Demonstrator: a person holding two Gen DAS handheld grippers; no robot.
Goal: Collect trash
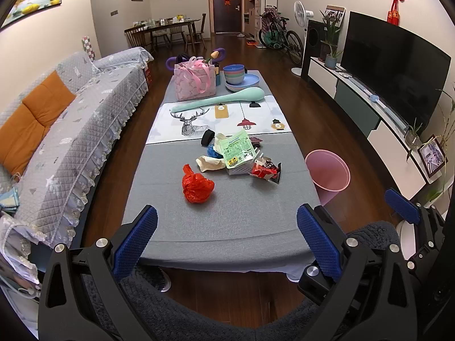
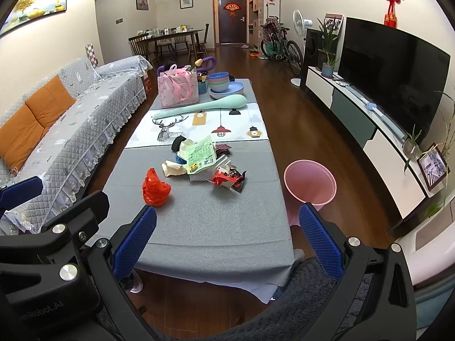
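A dark fleecy fabric (image 1: pixel 227 307) lies closest, under both tools. The left gripper (image 1: pixel 227 238) has its blue fingers (image 1: pixel 136 244) spread wide apart with nothing between them, and they frame the near edge of the grey-covered table (image 1: pixel 227 221). The right gripper (image 2: pixel 227 238) is likewise wide open and empty, its left finger over the table's near corner and its right finger past the table's right edge.

Ahead of the left gripper's fingers, slightly toward its left finger, sits a crumpled red plastic bag (image 1: pixel 198 186), well apart from the tips. Beyond it lies a pile of trash: a green packet (image 1: pixel 238 149), a beige wrapper (image 1: pixel 209 163) and red-and-black wrappers (image 1: pixel 267 170). In the right wrist view the red bag is just above the left fingertip (image 2: pixel 148 218). A pink bin (image 2: pixel 310 183) stands on the floor beside the table, just beyond the right gripper's right finger.
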